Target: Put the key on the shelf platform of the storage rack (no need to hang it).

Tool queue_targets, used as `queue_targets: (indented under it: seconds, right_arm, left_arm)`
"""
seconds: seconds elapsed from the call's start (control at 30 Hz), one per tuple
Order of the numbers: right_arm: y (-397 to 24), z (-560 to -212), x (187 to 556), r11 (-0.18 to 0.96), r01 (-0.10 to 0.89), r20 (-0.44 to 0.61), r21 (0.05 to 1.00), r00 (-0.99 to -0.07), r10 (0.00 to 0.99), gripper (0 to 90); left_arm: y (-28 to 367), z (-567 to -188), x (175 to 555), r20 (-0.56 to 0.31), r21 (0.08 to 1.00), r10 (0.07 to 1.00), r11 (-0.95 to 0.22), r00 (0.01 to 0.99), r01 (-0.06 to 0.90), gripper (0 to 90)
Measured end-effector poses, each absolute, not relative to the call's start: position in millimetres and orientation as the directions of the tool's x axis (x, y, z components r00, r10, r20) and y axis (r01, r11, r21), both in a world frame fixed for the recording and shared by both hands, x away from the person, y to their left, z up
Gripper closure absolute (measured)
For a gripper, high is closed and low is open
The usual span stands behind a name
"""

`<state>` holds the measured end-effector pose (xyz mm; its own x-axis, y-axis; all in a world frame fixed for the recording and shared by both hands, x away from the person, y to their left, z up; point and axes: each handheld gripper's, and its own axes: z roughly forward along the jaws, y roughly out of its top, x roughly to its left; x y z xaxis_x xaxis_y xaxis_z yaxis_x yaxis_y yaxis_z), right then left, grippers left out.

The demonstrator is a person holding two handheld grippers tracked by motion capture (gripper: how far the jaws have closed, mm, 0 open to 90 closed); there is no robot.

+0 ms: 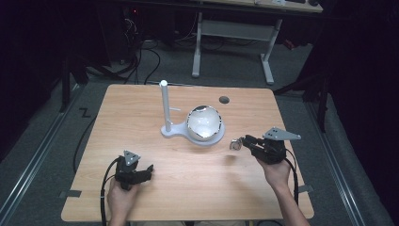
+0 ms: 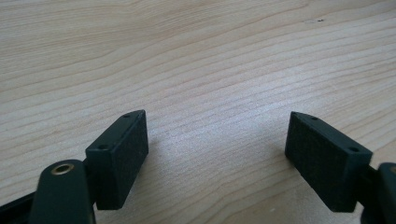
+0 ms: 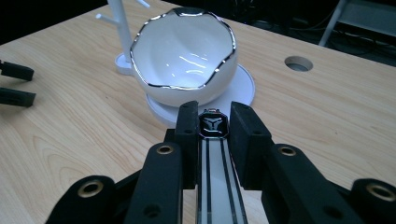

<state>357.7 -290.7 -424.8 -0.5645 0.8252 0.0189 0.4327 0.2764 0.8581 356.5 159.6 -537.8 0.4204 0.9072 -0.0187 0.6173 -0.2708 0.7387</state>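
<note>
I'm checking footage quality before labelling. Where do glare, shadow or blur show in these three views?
High view: the surroundings are dark and the bowl glints inside. Right gripper view: bright streaks of glare on the bowl's inner wall, and the gripper's near arms at the bottom are soft, while the small dark-faced object between its jaws is sharp. Left gripper view: a soft shadow on the table between the open jaws.
</note>
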Motion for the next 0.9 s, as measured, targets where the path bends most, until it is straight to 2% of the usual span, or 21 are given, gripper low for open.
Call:
queue_targets:
  seconds: [0.9]
  right_arm:
    - [-260,-395,379,0.31,0.395,0.021,0.865,-0.645,0.764,74.6]
  left_arm:
    - [160,-538,356,-0.018,0.738,0.907,-0.271,0.421,0.617,21.7]
